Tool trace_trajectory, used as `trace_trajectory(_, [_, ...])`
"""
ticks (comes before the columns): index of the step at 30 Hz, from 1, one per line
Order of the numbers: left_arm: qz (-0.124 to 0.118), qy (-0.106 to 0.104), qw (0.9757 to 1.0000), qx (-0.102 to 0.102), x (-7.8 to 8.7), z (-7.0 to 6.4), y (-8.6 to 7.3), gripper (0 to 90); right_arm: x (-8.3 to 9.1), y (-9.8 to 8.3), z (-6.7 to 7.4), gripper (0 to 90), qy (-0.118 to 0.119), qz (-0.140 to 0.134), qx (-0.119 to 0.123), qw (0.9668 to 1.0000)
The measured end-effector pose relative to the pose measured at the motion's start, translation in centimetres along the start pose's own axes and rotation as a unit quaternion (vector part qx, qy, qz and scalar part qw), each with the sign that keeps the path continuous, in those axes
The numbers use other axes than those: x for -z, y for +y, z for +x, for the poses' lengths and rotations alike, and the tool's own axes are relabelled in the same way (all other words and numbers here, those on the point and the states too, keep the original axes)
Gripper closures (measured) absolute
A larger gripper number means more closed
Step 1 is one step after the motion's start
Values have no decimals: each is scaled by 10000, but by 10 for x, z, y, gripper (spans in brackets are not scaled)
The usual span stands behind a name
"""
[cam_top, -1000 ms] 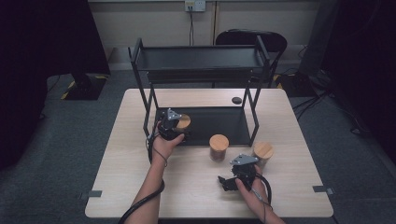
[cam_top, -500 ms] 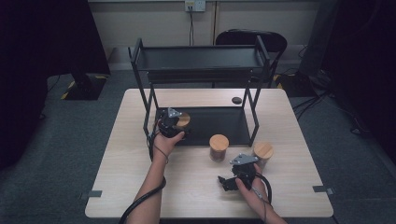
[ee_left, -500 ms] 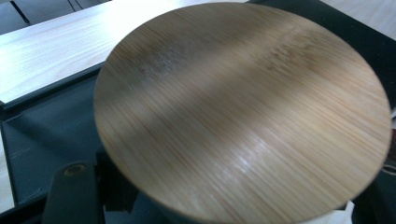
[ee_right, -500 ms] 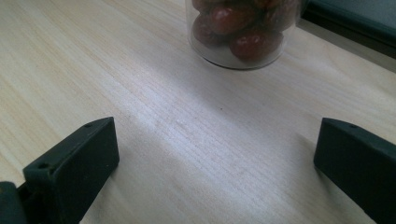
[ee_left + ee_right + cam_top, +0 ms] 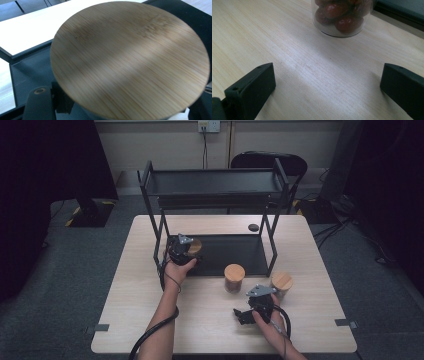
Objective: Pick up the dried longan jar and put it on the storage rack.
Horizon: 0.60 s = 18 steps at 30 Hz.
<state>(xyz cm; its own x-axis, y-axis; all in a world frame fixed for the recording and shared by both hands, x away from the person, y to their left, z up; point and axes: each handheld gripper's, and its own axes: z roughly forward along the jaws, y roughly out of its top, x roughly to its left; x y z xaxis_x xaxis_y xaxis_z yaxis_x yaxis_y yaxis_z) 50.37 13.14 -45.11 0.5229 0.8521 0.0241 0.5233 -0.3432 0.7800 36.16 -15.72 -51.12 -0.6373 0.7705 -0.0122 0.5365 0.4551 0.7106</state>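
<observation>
L fingers (image 5: 186, 251) clamped on jar (image 5: 193, 246), on rack (image 5: 230, 254) shelf for stowing | R fingers (image 5: 243, 314) wide open, empty, by rack for next jar (image 5: 234, 278)

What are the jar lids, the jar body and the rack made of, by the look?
Jar lid held in the left gripper: bamboo or similar wood, matte, with fine parallel grain and light-dark banding. Jar body ahead of the right gripper: clear glass or plastic, cannot tell which; reddish round contents show through. Rack: probably black-coated metal, with thin square posts and a dull finish.
</observation>
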Motion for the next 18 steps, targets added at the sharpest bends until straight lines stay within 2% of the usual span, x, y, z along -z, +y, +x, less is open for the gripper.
trace_trajectory(13, [-3,119,9997,208,-17,5,-5,261,0,0,0,0,0,-2,-3,10000])
trace_trajectory(18, [38,139,9999,95,-23,3,-3,261,0,0,0,0,0,-1,0,10000])
